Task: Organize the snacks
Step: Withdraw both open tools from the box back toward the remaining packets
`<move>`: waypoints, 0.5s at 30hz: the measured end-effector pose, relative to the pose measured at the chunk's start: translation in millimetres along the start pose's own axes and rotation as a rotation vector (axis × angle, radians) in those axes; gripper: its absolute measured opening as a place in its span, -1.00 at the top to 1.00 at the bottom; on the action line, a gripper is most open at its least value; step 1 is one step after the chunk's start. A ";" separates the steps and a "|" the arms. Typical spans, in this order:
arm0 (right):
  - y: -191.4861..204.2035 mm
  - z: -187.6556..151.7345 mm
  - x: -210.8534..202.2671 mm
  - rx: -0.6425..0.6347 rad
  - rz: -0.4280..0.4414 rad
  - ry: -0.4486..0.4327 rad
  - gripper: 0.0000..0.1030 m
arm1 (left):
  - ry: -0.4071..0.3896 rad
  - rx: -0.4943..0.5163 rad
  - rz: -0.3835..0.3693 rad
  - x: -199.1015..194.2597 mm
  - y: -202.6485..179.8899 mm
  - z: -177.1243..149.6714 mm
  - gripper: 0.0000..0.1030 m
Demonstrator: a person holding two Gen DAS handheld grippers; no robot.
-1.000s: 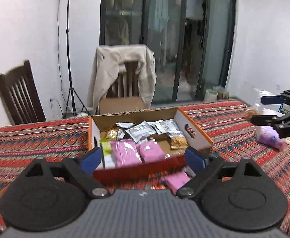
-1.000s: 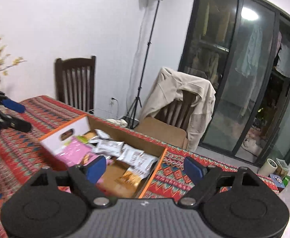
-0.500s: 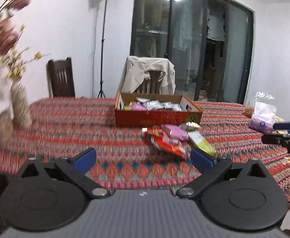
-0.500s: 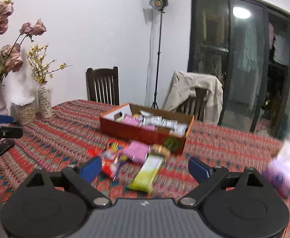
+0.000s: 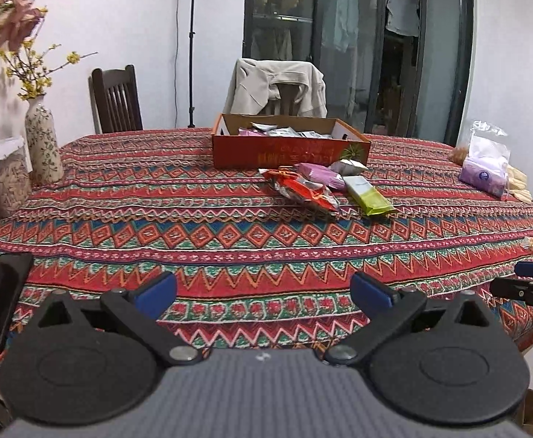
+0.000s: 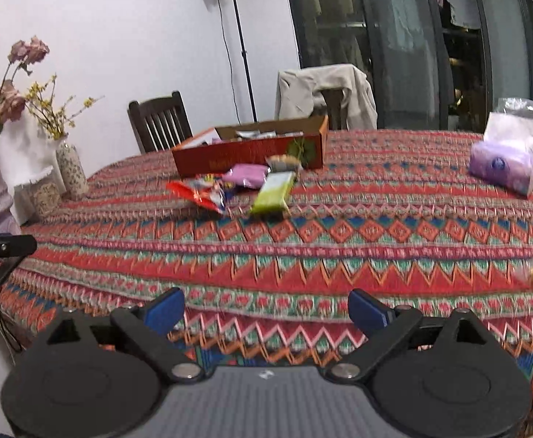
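Patterned tablecloth (image 5: pixel 230 226); vase (image 5: pixel 43 146), phone (image 5: pixel 2 301) left; jacket-draped chair (image 5: pixel 277 85) behind.

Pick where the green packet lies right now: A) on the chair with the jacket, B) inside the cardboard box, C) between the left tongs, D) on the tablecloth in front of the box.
D: the green packet lies flat on the tablecloth, in front of the box, beside the red and pink packets.
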State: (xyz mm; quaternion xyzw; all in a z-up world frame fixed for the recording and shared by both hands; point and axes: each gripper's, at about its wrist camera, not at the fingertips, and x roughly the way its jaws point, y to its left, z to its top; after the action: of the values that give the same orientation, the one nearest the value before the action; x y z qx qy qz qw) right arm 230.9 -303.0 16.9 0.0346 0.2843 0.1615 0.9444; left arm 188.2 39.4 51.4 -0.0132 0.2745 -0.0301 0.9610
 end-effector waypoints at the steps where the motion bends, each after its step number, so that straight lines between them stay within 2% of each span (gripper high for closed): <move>1: -0.5 -0.4 1.0 0.004 -0.004 0.000 -0.87 | 0.002 0.002 -0.008 2.8 -1.4 1.3 -1.00; 5: -2.0 7.8 6.7 0.001 -0.012 -0.019 -0.87 | 0.010 0.015 -0.031 19.5 -7.6 13.6 -1.00; 9: -10.7 22.5 21.3 0.016 -0.015 -0.040 -0.87 | -0.002 0.030 -0.070 48.5 -19.8 39.0 -1.00; 15: -30.0 60.2 54.8 0.015 -0.005 -0.062 -0.87 | 0.000 0.102 -0.139 131.3 -52.3 92.9 -1.00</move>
State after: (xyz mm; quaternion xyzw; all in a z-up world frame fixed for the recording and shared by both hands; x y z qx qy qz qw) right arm 315.6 -312.0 33.6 0.0458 0.2563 0.1560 0.9528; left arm 345.9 -20.4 63.3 0.0166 0.2712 -0.1105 0.9560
